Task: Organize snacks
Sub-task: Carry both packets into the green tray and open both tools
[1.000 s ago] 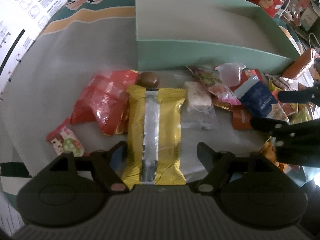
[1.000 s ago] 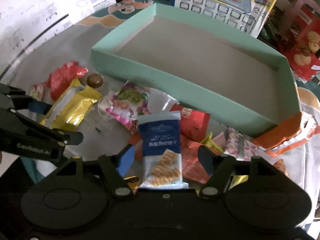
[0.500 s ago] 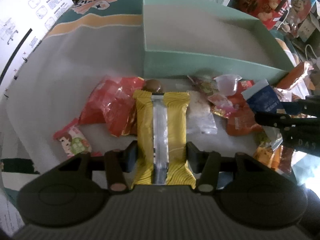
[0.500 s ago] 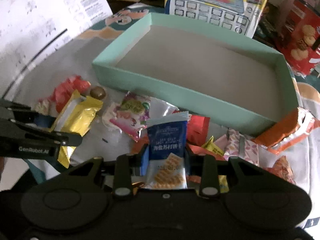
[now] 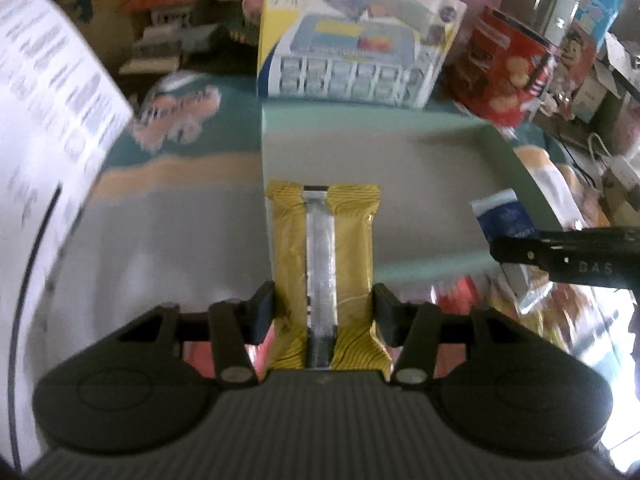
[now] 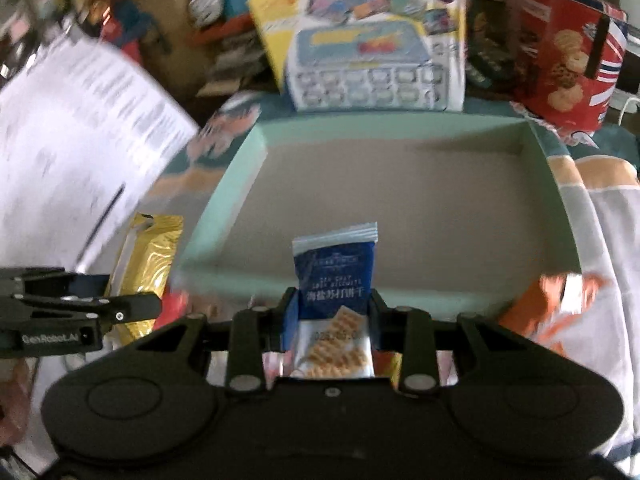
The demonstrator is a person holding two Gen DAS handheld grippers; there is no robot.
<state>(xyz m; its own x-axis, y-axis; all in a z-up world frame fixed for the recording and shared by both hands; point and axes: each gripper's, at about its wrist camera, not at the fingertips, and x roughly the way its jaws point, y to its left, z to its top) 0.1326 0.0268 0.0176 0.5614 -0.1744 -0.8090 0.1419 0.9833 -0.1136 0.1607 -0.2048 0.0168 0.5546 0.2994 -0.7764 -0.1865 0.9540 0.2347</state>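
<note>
My left gripper (image 5: 323, 312) is shut on a yellow snack packet (image 5: 324, 248) with a silver seam, held up in front of the mint green box (image 5: 440, 136). My right gripper (image 6: 331, 312) is shut on a blue cracker packet (image 6: 334, 268), lifted over the near wall of the same green box (image 6: 400, 184). In the left wrist view the right gripper (image 5: 568, 262) and its blue packet (image 5: 506, 216) show at the right. In the right wrist view the left gripper (image 6: 76, 312) and the yellow packet (image 6: 150, 264) show at the left.
Loose snack wrappers (image 5: 520, 304) lie on the cloth below, with an orange packet (image 6: 536, 312) at the right. Behind the box stand a toy keyboard carton (image 6: 376, 64) and a red biscuit box (image 6: 568, 48). A white printed sheet (image 5: 48, 92) stands at the left.
Both grippers closed on their packets, the left on the yellow one and the right on the blue one, then lifted them off the table toward the green box.
</note>
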